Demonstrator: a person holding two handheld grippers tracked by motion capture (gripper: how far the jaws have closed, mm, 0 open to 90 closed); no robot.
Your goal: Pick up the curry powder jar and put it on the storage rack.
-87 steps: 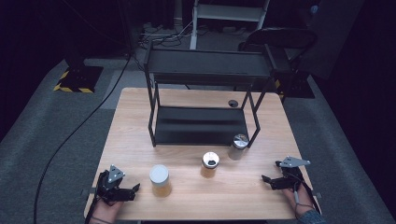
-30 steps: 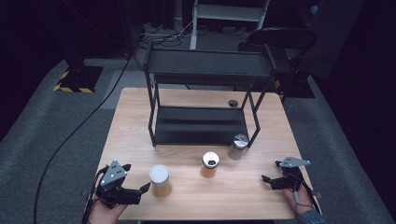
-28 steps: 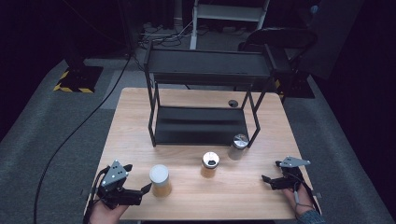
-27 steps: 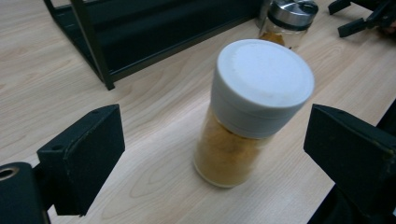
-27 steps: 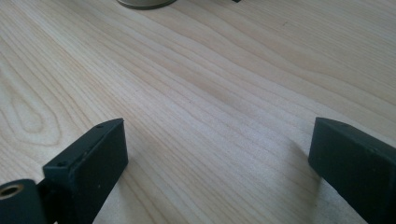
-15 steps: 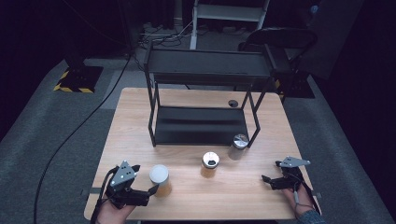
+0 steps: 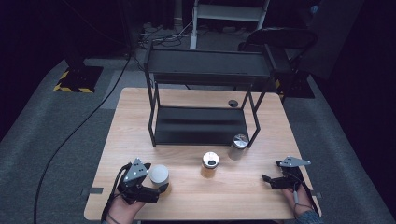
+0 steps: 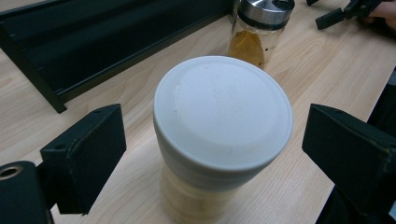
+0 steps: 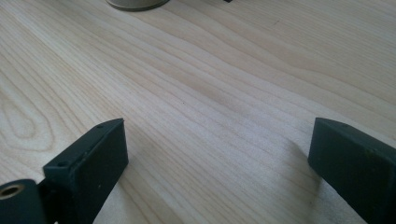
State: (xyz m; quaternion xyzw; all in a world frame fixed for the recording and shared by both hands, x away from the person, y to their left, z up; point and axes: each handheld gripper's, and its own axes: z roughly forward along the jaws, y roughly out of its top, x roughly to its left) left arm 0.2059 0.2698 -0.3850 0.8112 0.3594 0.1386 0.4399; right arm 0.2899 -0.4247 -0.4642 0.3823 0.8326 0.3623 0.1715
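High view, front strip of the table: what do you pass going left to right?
Left gripper → white-lidded jar → brown jar with a black-holed lid → glass jar with a silver lid → right gripper.

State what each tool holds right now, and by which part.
Nothing is held. The left tool stands open around the white-lidded jar, gaps both sides; the right tool is open over bare table.

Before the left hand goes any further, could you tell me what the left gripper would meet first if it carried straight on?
Most likely the white-lidded jar, sitting between the left gripper's open jaws, untouched; the spice jar stands farther behind.
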